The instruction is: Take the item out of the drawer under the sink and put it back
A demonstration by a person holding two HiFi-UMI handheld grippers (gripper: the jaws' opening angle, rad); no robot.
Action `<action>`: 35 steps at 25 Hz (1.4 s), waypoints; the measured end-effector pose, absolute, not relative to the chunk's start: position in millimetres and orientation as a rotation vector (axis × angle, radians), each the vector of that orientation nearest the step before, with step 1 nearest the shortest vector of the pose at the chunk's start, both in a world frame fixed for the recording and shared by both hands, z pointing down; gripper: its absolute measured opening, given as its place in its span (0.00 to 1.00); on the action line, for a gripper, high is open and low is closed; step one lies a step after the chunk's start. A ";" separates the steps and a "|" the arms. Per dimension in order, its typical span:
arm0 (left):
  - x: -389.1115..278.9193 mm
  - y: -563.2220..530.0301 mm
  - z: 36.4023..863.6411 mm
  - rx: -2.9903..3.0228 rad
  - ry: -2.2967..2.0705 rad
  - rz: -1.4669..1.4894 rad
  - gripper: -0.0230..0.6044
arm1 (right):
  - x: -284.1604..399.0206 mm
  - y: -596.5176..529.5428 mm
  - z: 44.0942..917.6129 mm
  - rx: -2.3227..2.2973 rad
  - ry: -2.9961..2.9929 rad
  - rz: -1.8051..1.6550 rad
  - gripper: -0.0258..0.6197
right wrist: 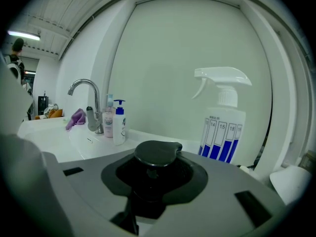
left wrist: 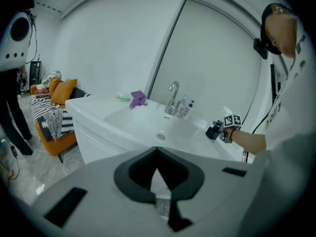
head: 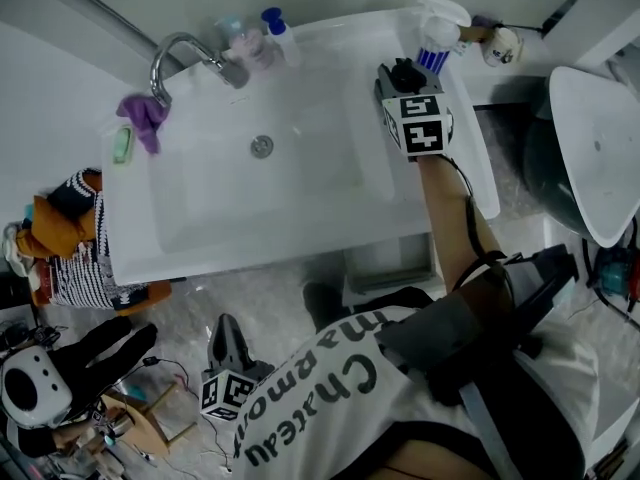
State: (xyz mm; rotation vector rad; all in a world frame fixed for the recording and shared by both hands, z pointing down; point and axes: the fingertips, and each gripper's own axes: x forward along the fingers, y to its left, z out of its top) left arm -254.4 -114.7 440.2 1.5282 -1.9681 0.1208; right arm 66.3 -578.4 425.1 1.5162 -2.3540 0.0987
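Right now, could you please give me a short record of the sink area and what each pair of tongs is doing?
Basin: white rectangular ceramic sink
Tap: curved chrome faucet, at the back
Left rim: crumpled purple cloth
Rear right corner: white trigger spray bottle with blue bars, upright
Right tongs: shut on a small black rounded object, over the sink's right side
Left tongs: shut, nothing between them, low beside the person
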 end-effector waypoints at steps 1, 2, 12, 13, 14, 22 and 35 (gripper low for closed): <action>-254.3 -116.2 439.8 1.531 -1.969 0.117 0.05 | 65.1 -579.6 424.9 1.505 -2.357 0.098 0.22; -253.9 -117.6 439.6 1.534 -1.970 0.112 0.05 | 63.7 -580.6 425.0 1.492 -2.360 0.099 0.22; -246.5 -121.3 442.2 1.543 -1.958 0.110 0.05 | 62.9 -582.8 427.1 1.455 -2.380 0.128 0.23; -245.4 -122.0 442.1 1.547 -1.957 0.112 0.05 | 62.6 -582.4 427.3 1.449 -2.383 0.130 0.23; -243.9 -122.8 441.9 1.550 -1.956 0.114 0.05 | 62.4 -581.8 427.4 1.444 -2.386 0.127 0.23; -236.0 -121.9 439.3 1.552 -1.961 0.126 0.05 | 61.5 -581.4 425.5 1.415 -2.424 0.097 0.24; -233.1 -107.4 437.3 1.516 -1.989 0.113 0.05 | 57.5 -574.1 421.9 1.455 -2.428 0.039 0.32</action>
